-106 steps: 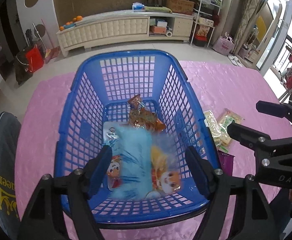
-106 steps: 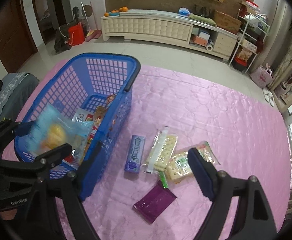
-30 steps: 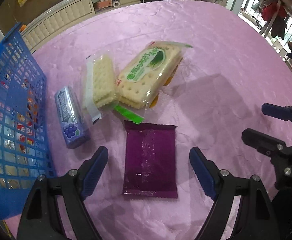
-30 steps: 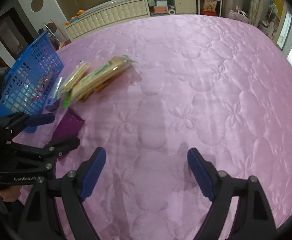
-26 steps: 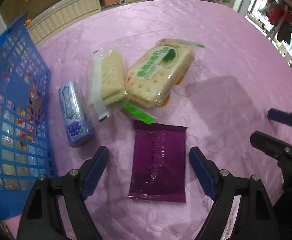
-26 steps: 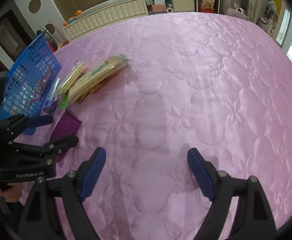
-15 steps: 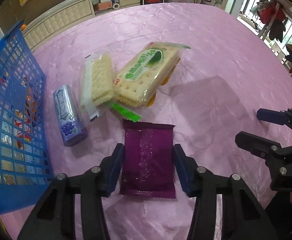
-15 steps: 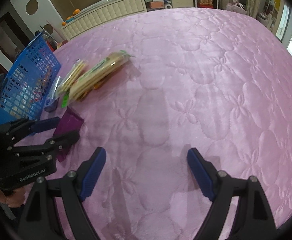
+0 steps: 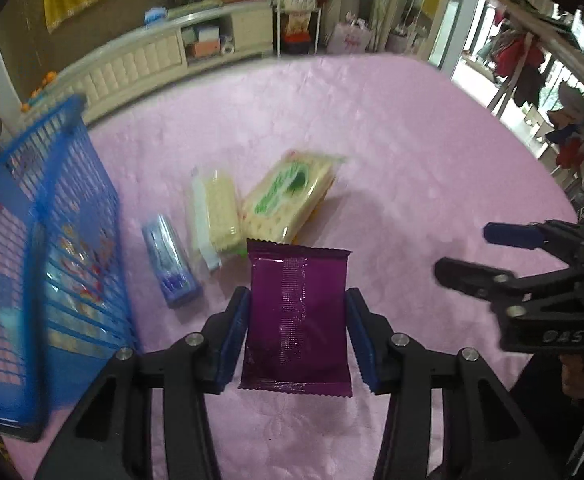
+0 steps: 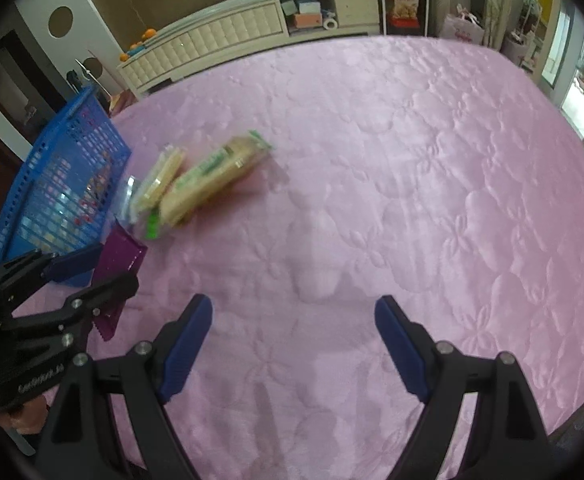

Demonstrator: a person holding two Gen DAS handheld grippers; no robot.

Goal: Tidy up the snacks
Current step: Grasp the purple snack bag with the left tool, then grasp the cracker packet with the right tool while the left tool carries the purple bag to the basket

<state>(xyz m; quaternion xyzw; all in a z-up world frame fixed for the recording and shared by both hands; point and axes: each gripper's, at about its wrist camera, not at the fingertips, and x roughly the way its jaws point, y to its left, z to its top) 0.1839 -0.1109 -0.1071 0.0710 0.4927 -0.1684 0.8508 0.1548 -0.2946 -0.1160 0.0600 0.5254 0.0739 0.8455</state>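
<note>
The left tongs [image 9: 296, 322] pinch the light, crinkly, slippery purple packet [image 9: 296, 316] by its side edges, while the right tongs [image 10: 294, 344] gape empty.

Little can be read. The right gripper [image 9: 492, 256], seen from the left wrist view, carries embossed letters on its black body that look like "DAS", the first blurred. The left gripper [image 10: 87, 276], in the right wrist view, has raised lettering too blurred to read. Print on the cracker pack [image 9: 292, 196] and the gum pack [image 9: 169, 262] is illegible.
</note>
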